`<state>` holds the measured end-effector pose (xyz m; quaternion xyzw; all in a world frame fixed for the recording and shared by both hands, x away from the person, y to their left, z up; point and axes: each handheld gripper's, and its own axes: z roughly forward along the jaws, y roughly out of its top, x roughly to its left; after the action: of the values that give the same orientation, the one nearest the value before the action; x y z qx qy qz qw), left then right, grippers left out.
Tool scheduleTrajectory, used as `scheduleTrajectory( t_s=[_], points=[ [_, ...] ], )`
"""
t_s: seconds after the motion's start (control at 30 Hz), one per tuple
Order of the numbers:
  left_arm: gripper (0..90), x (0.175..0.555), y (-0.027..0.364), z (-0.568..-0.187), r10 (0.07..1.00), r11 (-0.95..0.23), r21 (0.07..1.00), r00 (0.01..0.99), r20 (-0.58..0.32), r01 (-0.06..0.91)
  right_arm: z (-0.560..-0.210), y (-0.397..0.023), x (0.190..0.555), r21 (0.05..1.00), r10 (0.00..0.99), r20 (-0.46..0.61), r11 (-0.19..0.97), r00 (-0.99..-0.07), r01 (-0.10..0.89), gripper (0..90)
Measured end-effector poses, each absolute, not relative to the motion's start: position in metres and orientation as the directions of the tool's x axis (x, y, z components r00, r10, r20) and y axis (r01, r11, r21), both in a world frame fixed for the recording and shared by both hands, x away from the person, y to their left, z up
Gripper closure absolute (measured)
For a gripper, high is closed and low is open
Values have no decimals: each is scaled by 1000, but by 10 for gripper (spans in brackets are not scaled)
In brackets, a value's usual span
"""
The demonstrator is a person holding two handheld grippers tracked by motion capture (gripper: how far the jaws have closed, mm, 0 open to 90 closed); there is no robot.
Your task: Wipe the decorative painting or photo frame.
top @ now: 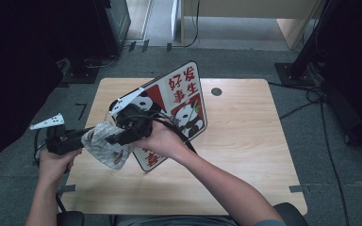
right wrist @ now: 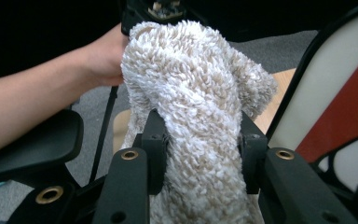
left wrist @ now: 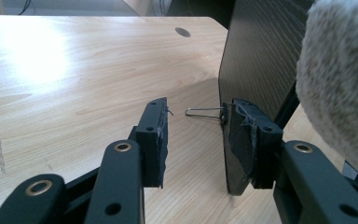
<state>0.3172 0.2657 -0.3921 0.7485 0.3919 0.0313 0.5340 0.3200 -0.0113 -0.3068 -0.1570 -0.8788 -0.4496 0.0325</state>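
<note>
At the centre left of the high view, the right claw (top: 115,137) is clenched on a fluffy beige cloth (top: 104,147), which bulges out on both sides of the jaws and hangs toward the wooden desk (top: 245,141). Seen close in the right gripper view, the cloth (right wrist: 196,98) fills the gap between the two black jaws, its looped pile pressed in by both pads and rising above them in a rounded wad. Just to the right of it stands a panda-printed board (top: 181,106), tilted upright on the desk with its lower edge on the wood; its red, white and black face (right wrist: 335,107) lies along the right edge of that view, near the cloth.

Toward the left edge of the high view sits the left claw (top: 87,135), its jaws about half apart. In the left gripper view its right pad lies against the dark back of the board (left wrist: 261,51) near the bottom edge, while the left pad stands clear over bare wood; whether it is truly gripping the board I cannot tell. A thin wire clip handle (left wrist: 203,112) juts from the board's edge between the pads. The cloth (left wrist: 340,79) looms at the upper right of that view.
</note>
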Motion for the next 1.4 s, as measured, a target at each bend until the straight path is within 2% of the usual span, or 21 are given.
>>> scheduleTrajectory(
  t_s=[1.07,1.4],
  points=[
    [575,314,257,-385,592,-147,837,725,-353,527,-362,-23,310,759,249,222,564,-943,327,645],
    [611,312,247,-377,570,-162,840,744,-349,518,-378,-29,306,759,261,240,551,-935,348,646]
  ],
)
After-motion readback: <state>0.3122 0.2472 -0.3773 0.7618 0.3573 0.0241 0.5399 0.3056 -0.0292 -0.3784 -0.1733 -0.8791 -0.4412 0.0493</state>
